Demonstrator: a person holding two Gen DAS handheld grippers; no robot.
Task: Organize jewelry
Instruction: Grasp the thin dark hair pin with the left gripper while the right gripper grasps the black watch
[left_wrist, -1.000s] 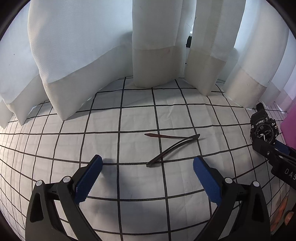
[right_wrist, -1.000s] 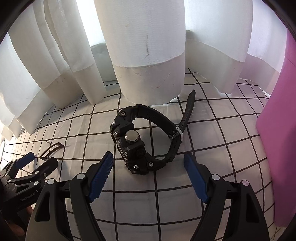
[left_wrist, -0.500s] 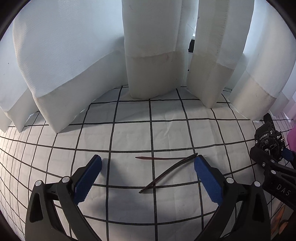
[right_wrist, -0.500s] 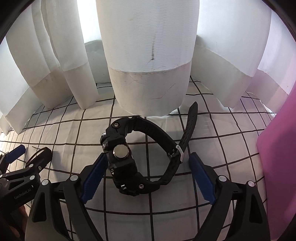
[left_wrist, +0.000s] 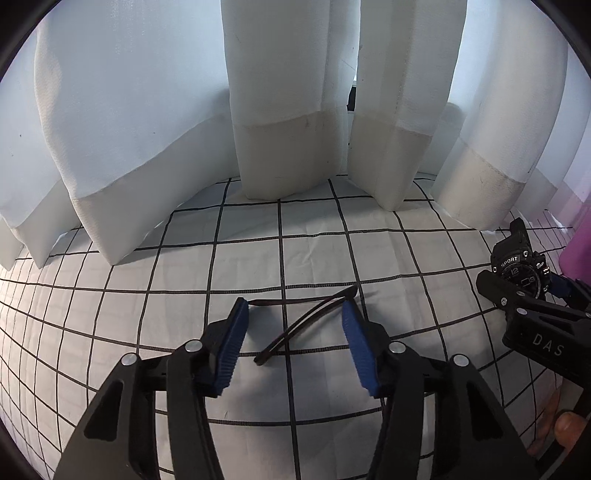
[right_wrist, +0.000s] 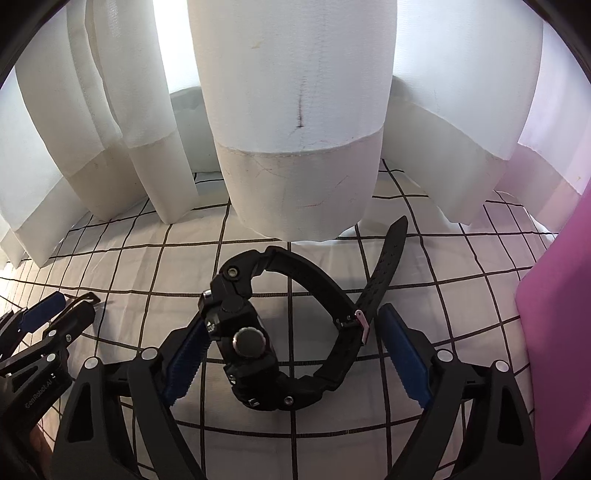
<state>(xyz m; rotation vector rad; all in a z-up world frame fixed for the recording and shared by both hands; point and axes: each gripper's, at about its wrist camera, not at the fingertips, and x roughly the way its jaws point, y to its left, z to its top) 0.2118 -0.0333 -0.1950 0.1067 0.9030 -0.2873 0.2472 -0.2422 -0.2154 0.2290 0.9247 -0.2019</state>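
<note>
Left wrist view: the left gripper (left_wrist: 293, 314) points down at a white cloth with a black grid (left_wrist: 147, 280). Its jaws are closing around a thin dark strand (left_wrist: 306, 319) lying between the blue pads, which do not appear to press it yet. At 3 o'clock the watch (left_wrist: 517, 275) shows its dial, marked SPORT; only this view gives the dial.

Right wrist view: the right gripper (right_wrist: 291, 338) straddles the same watch (right_wrist: 251, 332), seen here from the crown side with buckled strap looped behind. Its jaws are closing; the left pad is at the case, contact uncertain, and the right pad stands clear. A pink box (right_wrist: 557, 332) sits at 3 o'clock, contents not visible. White curtains (right_wrist: 295, 147) hang at 12 o'clock.
</note>
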